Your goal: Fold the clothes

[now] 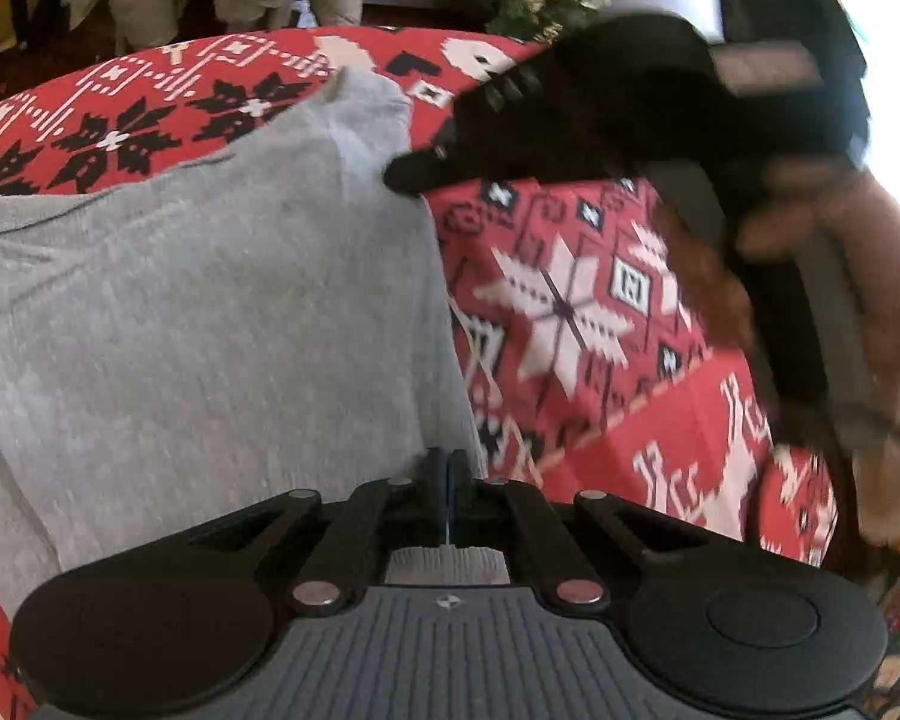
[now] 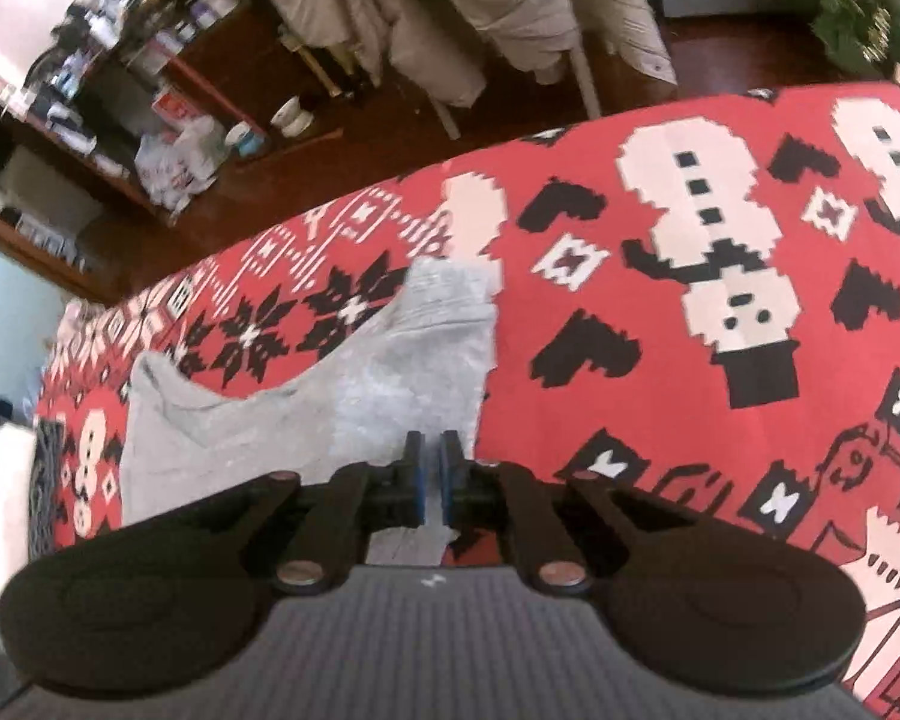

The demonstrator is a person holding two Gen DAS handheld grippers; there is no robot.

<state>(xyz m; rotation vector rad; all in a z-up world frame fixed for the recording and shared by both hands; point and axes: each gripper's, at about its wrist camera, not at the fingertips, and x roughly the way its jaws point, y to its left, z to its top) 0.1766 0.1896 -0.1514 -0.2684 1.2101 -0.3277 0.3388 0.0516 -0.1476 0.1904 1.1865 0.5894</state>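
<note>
A grey garment (image 1: 210, 300) lies spread over a red patterned cloth (image 1: 570, 312). In the left wrist view my left gripper (image 1: 448, 462) is shut on the garment's near right edge. My right gripper (image 1: 411, 177) shows in that same view as a black shape coming in from the right, its tip shut on the garment's right edge farther up. In the right wrist view the grey garment (image 2: 306, 414) runs away to the left, one sleeve pointing up. There the right gripper (image 2: 432, 462) has its blue pads nearly together on the garment's edge.
The red cloth (image 2: 660, 360) with white snowmen and black snowflakes covers the whole work surface. Beyond its far edge stand beige coats (image 2: 450, 12) on a rack, cluttered wooden shelves (image 2: 120, 90) and a decorated green tree (image 2: 858, 6). A hand (image 1: 840, 252) holds the right gripper.
</note>
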